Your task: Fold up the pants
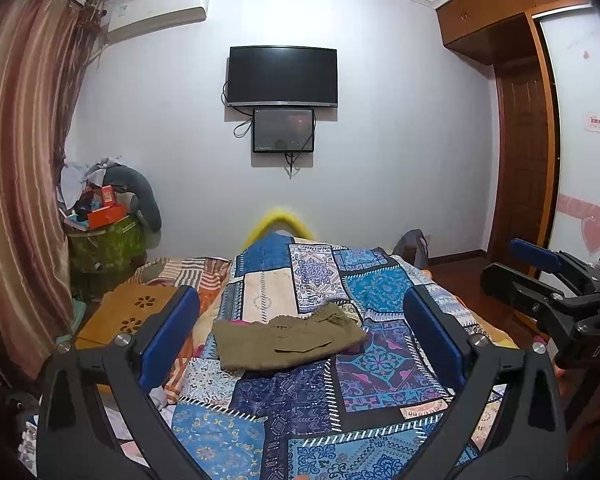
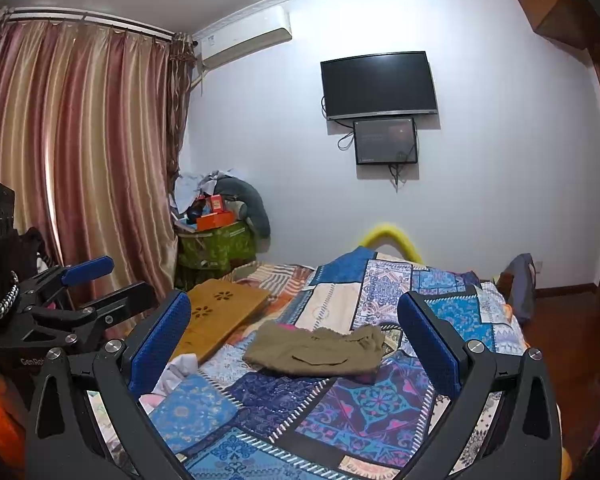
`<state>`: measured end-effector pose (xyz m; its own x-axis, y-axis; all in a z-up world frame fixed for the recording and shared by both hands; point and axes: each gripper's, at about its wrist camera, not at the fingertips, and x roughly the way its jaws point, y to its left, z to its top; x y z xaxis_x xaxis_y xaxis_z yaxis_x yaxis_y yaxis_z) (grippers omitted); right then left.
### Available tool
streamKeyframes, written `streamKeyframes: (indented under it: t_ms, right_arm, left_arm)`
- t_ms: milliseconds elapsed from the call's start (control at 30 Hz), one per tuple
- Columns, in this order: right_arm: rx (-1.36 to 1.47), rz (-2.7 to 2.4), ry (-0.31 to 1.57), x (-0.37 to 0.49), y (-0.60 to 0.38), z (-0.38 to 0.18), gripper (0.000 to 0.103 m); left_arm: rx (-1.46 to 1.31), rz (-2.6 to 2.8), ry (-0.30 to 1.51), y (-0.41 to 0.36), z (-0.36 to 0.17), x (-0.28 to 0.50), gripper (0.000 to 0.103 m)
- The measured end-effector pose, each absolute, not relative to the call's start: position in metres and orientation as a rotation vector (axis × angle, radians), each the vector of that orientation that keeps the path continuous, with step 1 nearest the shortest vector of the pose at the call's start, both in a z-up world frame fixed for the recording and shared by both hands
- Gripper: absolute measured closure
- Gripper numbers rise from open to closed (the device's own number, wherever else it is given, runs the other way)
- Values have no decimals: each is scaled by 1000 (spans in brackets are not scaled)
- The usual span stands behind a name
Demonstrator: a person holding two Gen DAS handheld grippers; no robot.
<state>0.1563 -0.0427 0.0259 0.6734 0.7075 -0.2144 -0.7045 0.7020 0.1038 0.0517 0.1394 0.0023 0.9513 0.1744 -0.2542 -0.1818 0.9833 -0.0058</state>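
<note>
Olive-green pants (image 1: 290, 338) lie in a folded bundle on the blue patchwork bedspread (image 1: 300, 408), a little way ahead of both grippers. They also show in the right wrist view (image 2: 320, 350). My left gripper (image 1: 300, 326) is open and empty, held above the near part of the bed. My right gripper (image 2: 296, 328) is open and empty too, held beside it; it shows at the right edge of the left wrist view (image 1: 516, 264). The left gripper shows at the left of the right wrist view (image 2: 112, 282).
A wooden lap tray (image 2: 216, 312) lies on the bed to the left of the pants. White cloth (image 2: 176, 372) sits at the bed's left edge. A cluttered green basket (image 2: 216, 244) stands by the curtain (image 2: 80, 160). The wood floor (image 2: 560, 332) lies to the right.
</note>
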Motion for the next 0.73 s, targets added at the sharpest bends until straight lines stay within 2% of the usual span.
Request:
streamKeyframes:
  t_ms: [733]
  right_arm:
    - [23, 794, 265, 158, -44, 22, 0]
  left_arm:
    - [-34, 159, 282, 143, -2, 54, 0]
